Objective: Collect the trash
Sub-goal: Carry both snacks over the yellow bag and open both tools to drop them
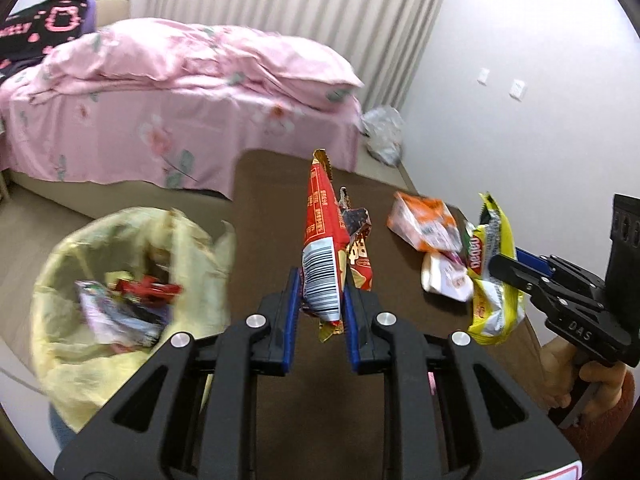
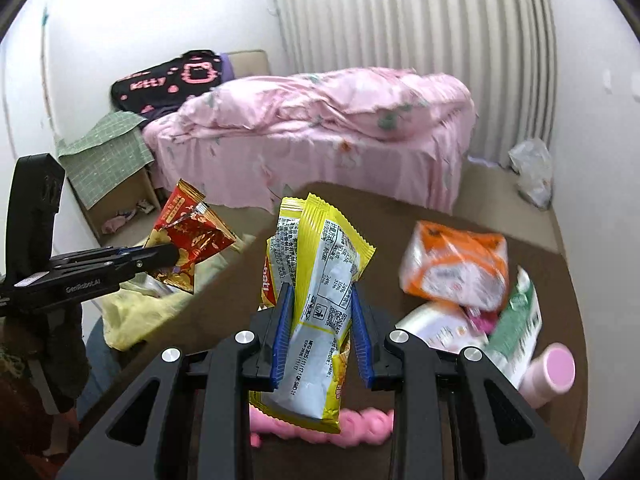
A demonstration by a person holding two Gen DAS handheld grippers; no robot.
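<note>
A bed (image 1: 120, 136) under a pink flowered quilt (image 2: 320, 108) stands by the pleated curtain (image 1: 304, 4) — a black cushion (image 2: 168, 80) with pink lettering lies at its head.

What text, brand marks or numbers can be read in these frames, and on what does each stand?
"DAS": body of the right hand-held gripper.
"GenRobot.AI": side of the left hand-held gripper.
"Kitty": black cloth on the bed.
"24%", "10%", "30%": table on the yellow wrapper.
"MFG 2025": same wrapper; the rest is blurred.
Red wrapper: barcode and Chinese print, too small to read.
Orange pack: blurred.
</note>
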